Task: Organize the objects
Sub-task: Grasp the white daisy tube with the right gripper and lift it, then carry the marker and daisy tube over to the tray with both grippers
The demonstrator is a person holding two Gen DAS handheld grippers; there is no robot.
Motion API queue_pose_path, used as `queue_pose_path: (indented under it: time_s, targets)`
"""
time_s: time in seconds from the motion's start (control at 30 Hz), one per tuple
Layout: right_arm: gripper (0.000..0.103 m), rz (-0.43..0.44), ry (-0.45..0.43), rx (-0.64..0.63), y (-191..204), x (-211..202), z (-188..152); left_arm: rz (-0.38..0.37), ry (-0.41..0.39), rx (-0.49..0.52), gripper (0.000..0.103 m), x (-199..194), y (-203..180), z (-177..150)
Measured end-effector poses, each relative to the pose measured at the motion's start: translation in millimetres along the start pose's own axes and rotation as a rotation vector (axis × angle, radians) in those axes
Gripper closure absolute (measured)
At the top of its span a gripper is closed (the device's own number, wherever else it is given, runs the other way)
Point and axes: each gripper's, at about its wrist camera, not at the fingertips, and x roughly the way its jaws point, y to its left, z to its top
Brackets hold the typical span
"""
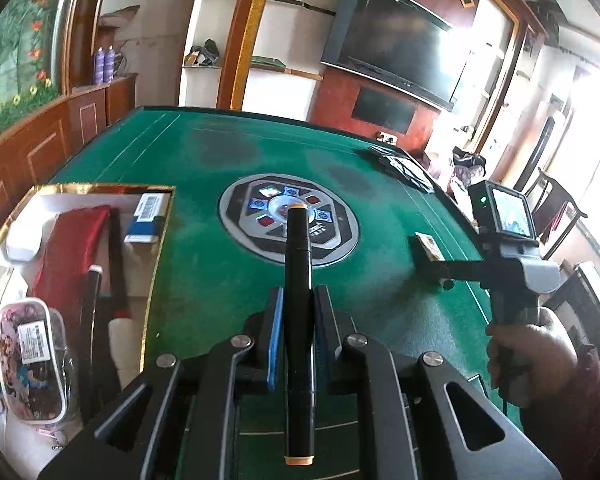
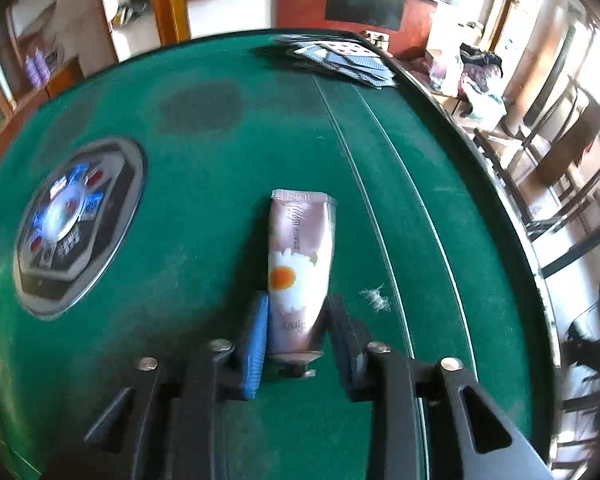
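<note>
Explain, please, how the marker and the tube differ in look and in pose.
The marker is slim, black, with tan ends; the tube is wider, pink, with a daisy print. The marker sits clamped in the left gripper above the table; the tube lies on the felt between the right gripper pads. Both point away along the fingers.

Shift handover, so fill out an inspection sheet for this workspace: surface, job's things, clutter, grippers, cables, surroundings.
Surface: green felt table with a round control panel at its middle.
Job's things: black marker; pink daisy tube; gold-rimmed box holding a pencil case and other items.
Clutter: playing cards at the far edge; white fluff beside the tube.
Grippers: left gripper shut on the marker; right gripper closed around the tube.
Cables: nothing seen.
Surroundings: wall television, shelves, wooden chairs.
</note>
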Motion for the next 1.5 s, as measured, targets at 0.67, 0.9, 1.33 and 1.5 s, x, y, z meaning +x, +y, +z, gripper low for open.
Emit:
queue_pose_path:
  time_s: [0.67, 0.9, 1.33, 1.5]
  targets:
    - [0.073, 0.349, 0.010, 0.149, -20.9, -32.0, -35.0, 0.055, -0.051, -0.075, 0.089, -38.5, 41.6, -11.4]
    - [0.072, 0.442, -0.031, 0.116, -2.1, -56.8, -39.0, 0.116, -0.071, -0.085, 0.089, -61.9, 51.0, -16.5]
    - [0.072, 0.594, -0.088, -0.054, 71.6, -108.8, -37.1, 0.259, -0.126, -0.130, 0.089, -100.3, 96.1, -16.4]
    - [0.072, 0.647, -0.091, -0.147, 113.2, -129.3, -35.0, 0.309, -0.147, -0.131, 0.089, -110.8, 116.0, -6.5]
